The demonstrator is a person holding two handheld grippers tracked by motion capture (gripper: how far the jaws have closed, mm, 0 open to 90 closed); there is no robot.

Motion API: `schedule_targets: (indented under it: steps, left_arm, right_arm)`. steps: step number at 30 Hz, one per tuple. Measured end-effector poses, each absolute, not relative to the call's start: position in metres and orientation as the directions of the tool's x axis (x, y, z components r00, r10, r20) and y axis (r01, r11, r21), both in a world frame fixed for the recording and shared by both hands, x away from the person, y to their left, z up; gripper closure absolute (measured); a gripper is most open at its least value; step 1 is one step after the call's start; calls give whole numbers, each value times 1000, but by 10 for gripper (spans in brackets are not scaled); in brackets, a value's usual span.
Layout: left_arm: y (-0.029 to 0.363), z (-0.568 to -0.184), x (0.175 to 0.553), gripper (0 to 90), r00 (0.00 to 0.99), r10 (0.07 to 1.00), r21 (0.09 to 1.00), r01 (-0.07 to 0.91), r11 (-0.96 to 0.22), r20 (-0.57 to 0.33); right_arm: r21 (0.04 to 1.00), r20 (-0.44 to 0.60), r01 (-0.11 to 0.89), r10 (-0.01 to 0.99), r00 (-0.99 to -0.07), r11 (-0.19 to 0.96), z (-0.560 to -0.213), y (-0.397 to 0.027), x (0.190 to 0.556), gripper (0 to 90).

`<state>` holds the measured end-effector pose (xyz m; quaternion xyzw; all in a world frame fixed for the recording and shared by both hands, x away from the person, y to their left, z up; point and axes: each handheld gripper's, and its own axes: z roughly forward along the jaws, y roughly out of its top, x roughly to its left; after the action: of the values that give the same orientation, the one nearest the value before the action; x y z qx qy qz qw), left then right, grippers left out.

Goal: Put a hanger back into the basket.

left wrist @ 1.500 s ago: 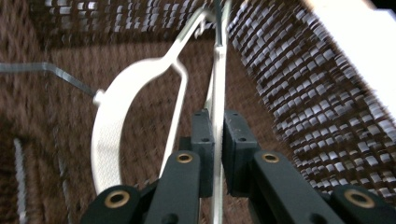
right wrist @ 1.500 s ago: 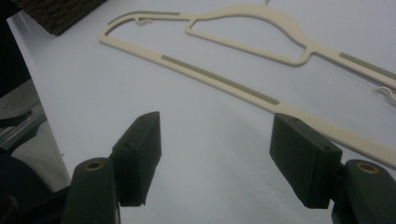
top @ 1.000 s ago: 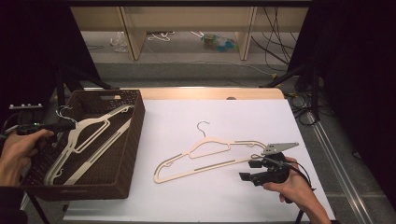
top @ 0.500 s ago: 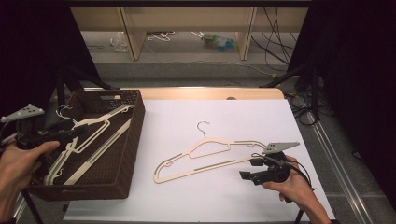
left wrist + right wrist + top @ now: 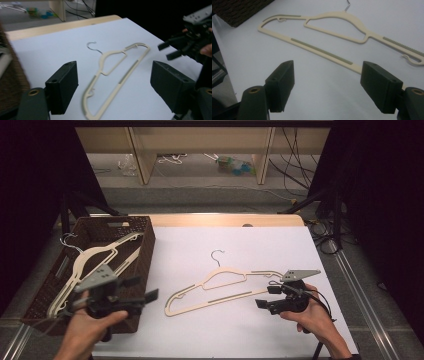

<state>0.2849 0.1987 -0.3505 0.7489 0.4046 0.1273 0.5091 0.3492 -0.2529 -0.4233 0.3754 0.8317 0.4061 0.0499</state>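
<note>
A cream hanger [image 5: 225, 287] with a metal hook lies flat on the white tabletop [image 5: 200, 335]. My left gripper [image 5: 142, 288] hovers over the near right corner of the brown basket [image 5: 145, 245] and points toward that hanger [image 5: 117, 72]. Its jaws have just been opening and stand open with nothing between them. My right gripper [image 5: 266, 296] rests low at the hanger's right end, by the bottom bar [image 5: 322, 52]. Its jaws have also been opening slightly and stand open, gripping nothing. The left gripper view shows the right gripper [image 5: 172, 50] at the far right.
Cream hangers [image 5: 85, 265] lie inside the basket, one hook poking over its left rim. A wooden strip [image 5: 225, 220] edges the table's far side. Beyond it are shelf legs, cables and small items on the floor. Dark curtains flank both sides.
My left hand has swung from the basket's left side rightward to its near right corner, and its jaws have spread wider. The right hand and the hanger on the table have stayed put.
</note>
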Motion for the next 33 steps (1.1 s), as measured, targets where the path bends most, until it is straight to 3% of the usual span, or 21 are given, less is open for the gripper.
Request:
schedule_targets:
  steps: [4,6,10,21,33]
  left_arm:
    - [171,-377,284,215,675,704,850,487,-200,-221]
    - [161,-389,284,216,677,705,840,495,-222,-213]
    - [149,-411,283,216,691,681,818,523,-238,-243]
    - [143,-441,279,216,679,701,819,519,-246,-219]
    - [143,-449,279,217,695,692,807,515,-289,-195]
  right_arm:
    - [721,214,575,664,-717,388,-423,-251,357,264]
    - [727,201,559,655,-729,399,-422,-250,362,201]
    - [727,147,539,671,-727,425,-421,-243,377,230]
    - [694,23,471,638,-769,544,-436,-210,426,351]
    - [613,-8,480,612,-791,628,-457,-177,472,434]
